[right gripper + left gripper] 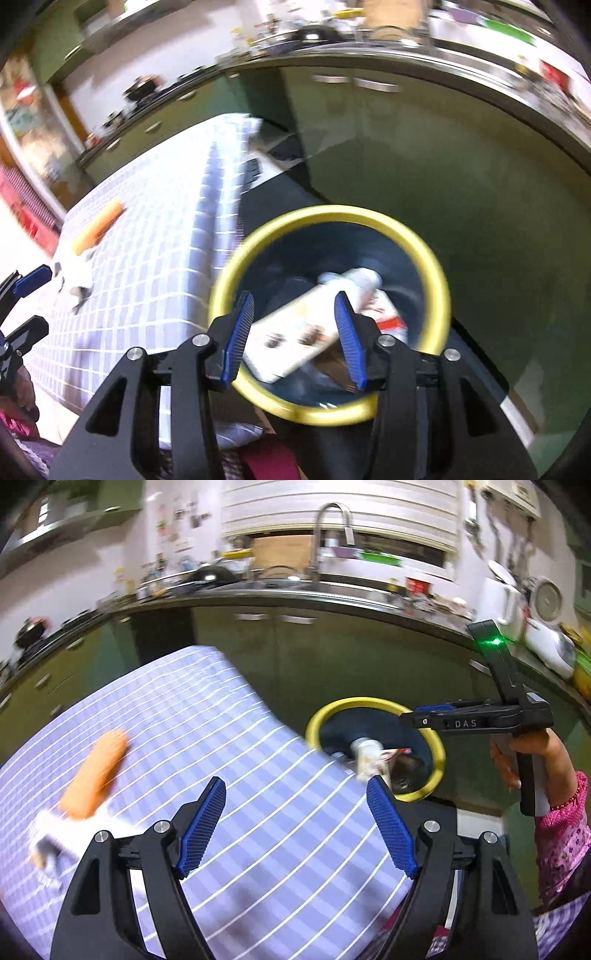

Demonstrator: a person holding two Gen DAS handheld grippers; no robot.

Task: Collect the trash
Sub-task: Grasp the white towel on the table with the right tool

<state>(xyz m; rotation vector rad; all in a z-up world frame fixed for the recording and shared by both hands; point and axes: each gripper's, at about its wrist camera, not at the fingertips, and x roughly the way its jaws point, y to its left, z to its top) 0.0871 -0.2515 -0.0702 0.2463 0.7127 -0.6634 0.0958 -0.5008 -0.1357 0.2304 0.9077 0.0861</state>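
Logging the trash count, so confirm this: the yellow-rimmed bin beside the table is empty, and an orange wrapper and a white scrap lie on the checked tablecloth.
Not empty. The right wrist view shows the yellow-rimmed bin already holding a white carton and a white bottle. The rest stands: the orange wrapper and white scrap lie on the checked tablecloth.

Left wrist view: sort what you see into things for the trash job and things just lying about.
For the job:
- bin with yellow rim, beside the table
- white bottle and wrappers in it
- orange packet on the tablecloth
- white scraps near it

Lying about:
- tap
- black pan
- kettle
- cupboards
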